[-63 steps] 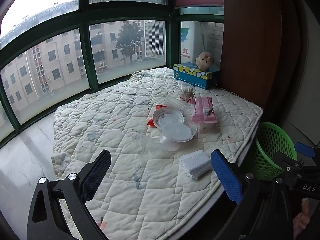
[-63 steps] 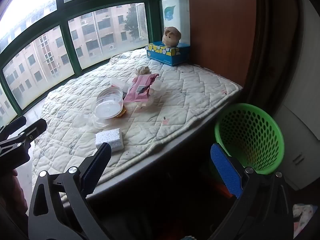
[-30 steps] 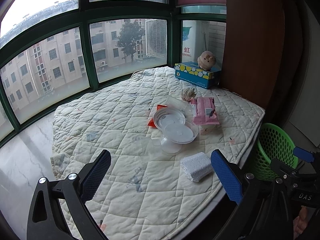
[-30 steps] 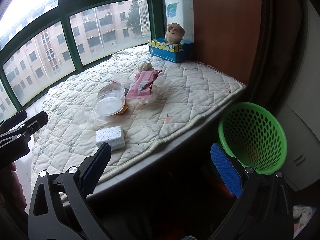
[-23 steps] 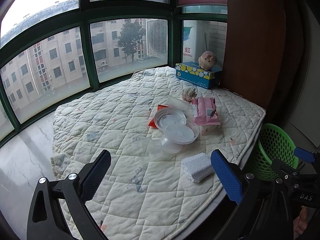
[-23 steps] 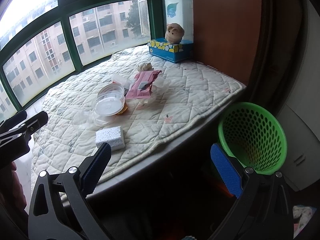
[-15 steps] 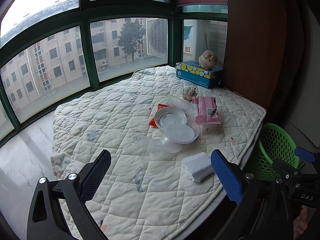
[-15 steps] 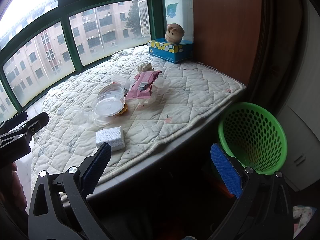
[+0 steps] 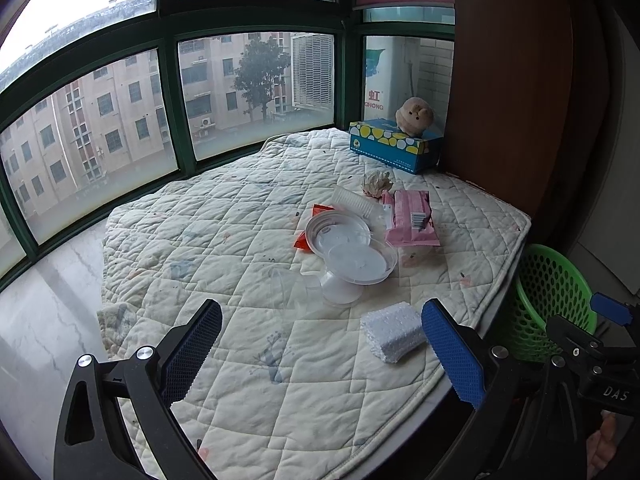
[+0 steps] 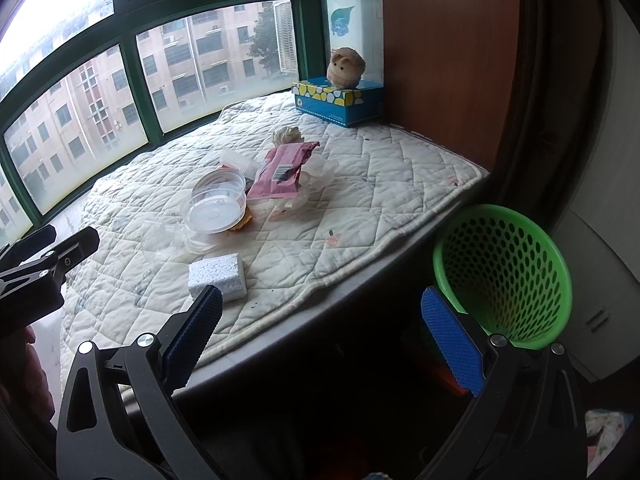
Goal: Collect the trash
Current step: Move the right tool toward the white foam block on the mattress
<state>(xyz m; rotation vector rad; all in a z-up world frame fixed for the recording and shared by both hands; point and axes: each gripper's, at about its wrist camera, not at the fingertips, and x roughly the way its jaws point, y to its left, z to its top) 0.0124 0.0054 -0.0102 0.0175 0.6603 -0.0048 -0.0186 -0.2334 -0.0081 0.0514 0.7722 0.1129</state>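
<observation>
both hand-held grippers hang empty, jaws wide apart: left hand-held gripper over the near quilt, right hand-held gripper off its edge by the green basket. nearest trash is the white foam block, near right on the quilt: looks light, stiff, crumbly, so pinch its short sides gently. beyond it sit clear plastic tubs, thin and slippery, and a soft pink wrapper.

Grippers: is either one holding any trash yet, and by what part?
Nothing is held. The left gripper and right gripper are both open and empty; the foam block lies untouched on the quilt.
</observation>
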